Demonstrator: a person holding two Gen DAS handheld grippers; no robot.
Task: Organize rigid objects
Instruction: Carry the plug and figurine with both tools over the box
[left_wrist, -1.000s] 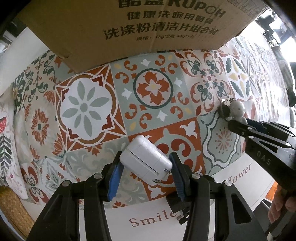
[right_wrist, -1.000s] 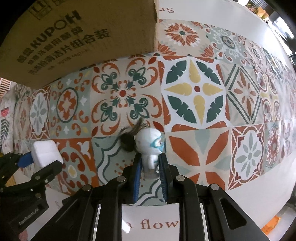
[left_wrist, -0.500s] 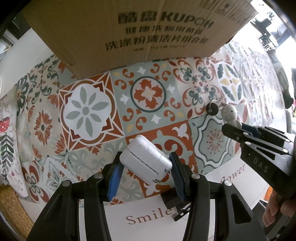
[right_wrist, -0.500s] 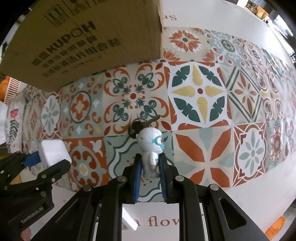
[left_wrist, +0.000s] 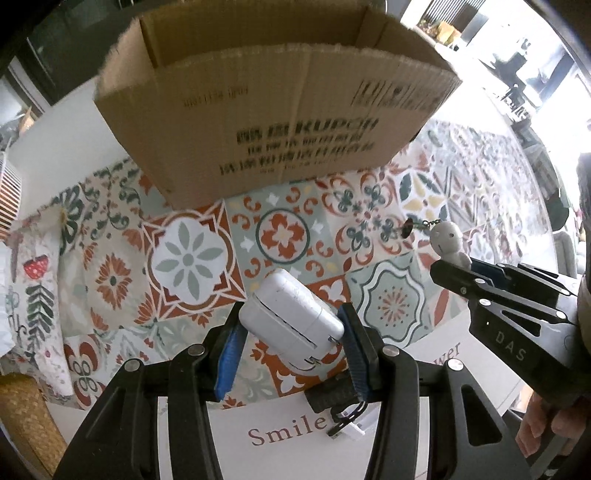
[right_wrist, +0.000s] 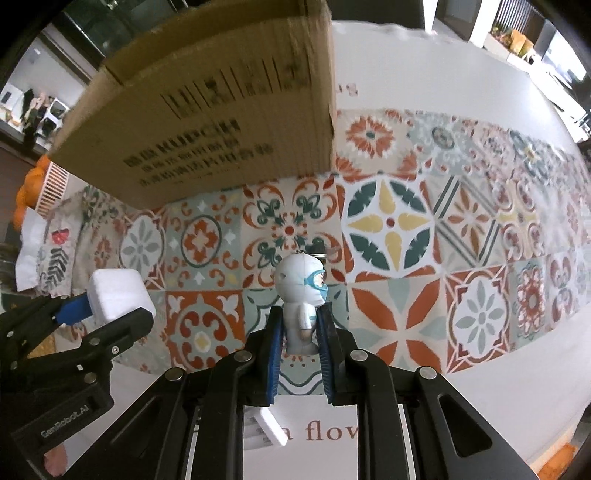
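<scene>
White desk (right_wrist: 424, 66), largely covered by a tile-patterned cloth (right_wrist: 388, 229) in orange, green and cream. Open cardboard box (left_wrist: 273, 122) standing at the cloth's far side, black print on its near wall, nothing visible inside from this angle. Left tool (left_wrist: 291, 350) closed on a white power adapter (left_wrist: 291, 321), blue pads pressing its two sides, the block raised above the cloth in front of the box. Right tool (right_wrist: 299, 336) narrowed around the body of a small white figurine (right_wrist: 303, 291) with blue goggles, held upright, clear of the cloth. Short keychain (left_wrist: 421, 224) with a dark disc hanging from the figurine's head. Both tools side by side, near each other, not touching.
</scene>
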